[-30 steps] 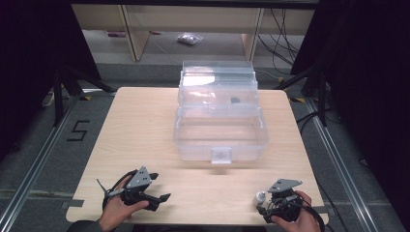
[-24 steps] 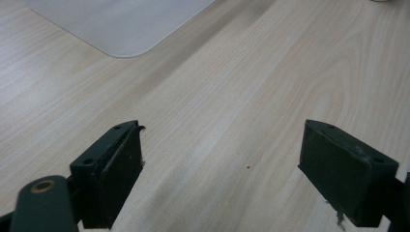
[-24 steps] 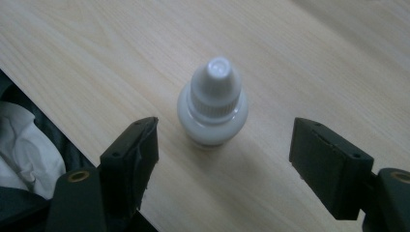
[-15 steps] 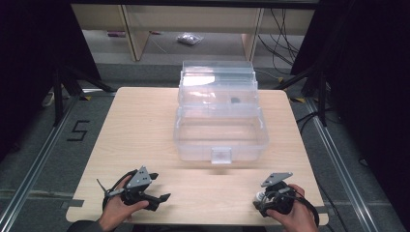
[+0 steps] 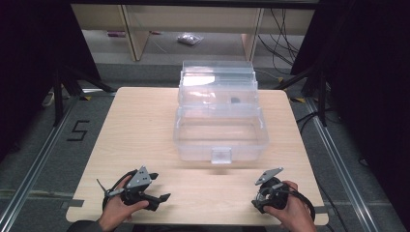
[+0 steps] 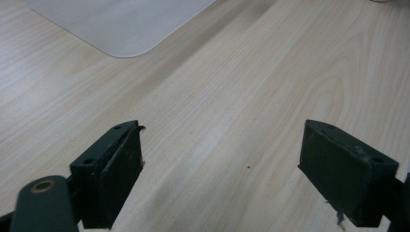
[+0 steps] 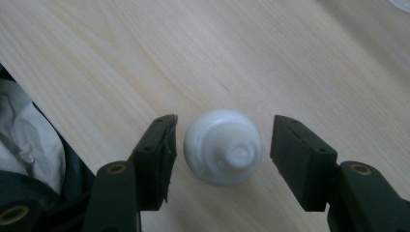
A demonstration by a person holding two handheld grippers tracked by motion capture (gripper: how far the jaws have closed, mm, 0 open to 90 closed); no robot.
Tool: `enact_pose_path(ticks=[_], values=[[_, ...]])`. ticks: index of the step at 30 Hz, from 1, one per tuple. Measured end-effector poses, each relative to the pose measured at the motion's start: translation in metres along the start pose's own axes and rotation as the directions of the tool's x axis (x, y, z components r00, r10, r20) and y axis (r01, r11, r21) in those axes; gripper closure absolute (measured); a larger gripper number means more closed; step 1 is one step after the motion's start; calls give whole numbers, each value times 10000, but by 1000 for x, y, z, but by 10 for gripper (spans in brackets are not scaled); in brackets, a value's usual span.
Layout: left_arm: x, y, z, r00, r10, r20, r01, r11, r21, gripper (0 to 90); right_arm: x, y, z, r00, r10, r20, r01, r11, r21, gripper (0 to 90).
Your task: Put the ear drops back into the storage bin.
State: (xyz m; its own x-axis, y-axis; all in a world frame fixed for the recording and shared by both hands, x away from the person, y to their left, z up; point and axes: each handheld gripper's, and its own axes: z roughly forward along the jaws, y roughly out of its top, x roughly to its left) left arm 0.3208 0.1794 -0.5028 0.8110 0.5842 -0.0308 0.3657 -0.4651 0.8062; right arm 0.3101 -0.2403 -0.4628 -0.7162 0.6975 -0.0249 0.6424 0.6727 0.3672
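A small white cap-shaped piece [image 7: 223,147] is seen standing on the counter [image 5: 145,130] near its front right edge, between the jaws of the right hand-held gripper [image 7: 222,154]. Those jaws have just been closing, yet narrow gaps are left on both sides. The left hand-held gripper [image 6: 220,166] is held wide open over bare wood, nothing touched.

Clear bin [image 5: 220,130] blocks table [image 5: 140,125] centre; open wood L/R & in front.
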Motion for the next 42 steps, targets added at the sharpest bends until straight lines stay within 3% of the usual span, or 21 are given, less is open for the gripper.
enact_pose_path(ticks=[3, 5, 13, 17, 18, 20, 21, 25, 29, 30, 31, 42], values=[[1, 0, -1, 9999, 116, 4, -116, 9999, 99, 149, -1, 2, 2, 9996, -242, -126, 243, 9996, 120, 456], [1, 0, -1, 9999, 117, 1, -117, 9999, 95, 149, 0, 2, 2, 10000, -73, -15, 73, 9997, 219, 462], [1, 0, -1, 9999, 118, 1, -118, 9999, 90, 148, 0, 5, 5, 9996, -147, -238, 157, 9989, 434, 518], [1, 0, -1, 9999, 124, 4, -124, 9999, 96, 148, -1, 6, 6, 9986, -488, -212, 497, 9978, 441, 551], [1, 0, -1, 9999, 133, 4, -133, 9999, 86, 149, 0, 6, 6, 9991, -334, -248, 345, 9983, 468, 556], [1, 0, -1, 9999, 153, 5, -153, 9999, 68, 149, -2, 7, 7, 9985, -488, -260, 499, 9977, 454, 568], [1, 0, -1, 9999, 156, 3, -156, 9999, 67, 148, 0, 8, 7, 9998, -167, -145, 176, 9977, 652, 580], [1, 0, -1, 9999, 147, -1, -147, 9999, 70, 149, 0, 9, 8, 9977, -648, -207, 660, 9959, 617, 600], [1, 0, 0, 9999, 153, 12, -153, 9999, 10, 149, 1, 11, 8, 9976, -683, -80, 687, 9951, 710, 601], [1, 0, 0, 9999, 152, 11, -152, 9999, 11, 149, 3, 11, 6, 9992, -350, -205, 367, 9955, 871, 601], [1, 0, 0, 9998, 152, 90, -153, 9998, 83, 148, 0, 12, 5, 9976, -662, -189, 673, 9955, 673, 601], [1, 0, 0, 9999, 132, 93, -133, 9998, 117, 149, -11, 33, -18, 9958, -896, -193, 905, 9945, 525, 602]])
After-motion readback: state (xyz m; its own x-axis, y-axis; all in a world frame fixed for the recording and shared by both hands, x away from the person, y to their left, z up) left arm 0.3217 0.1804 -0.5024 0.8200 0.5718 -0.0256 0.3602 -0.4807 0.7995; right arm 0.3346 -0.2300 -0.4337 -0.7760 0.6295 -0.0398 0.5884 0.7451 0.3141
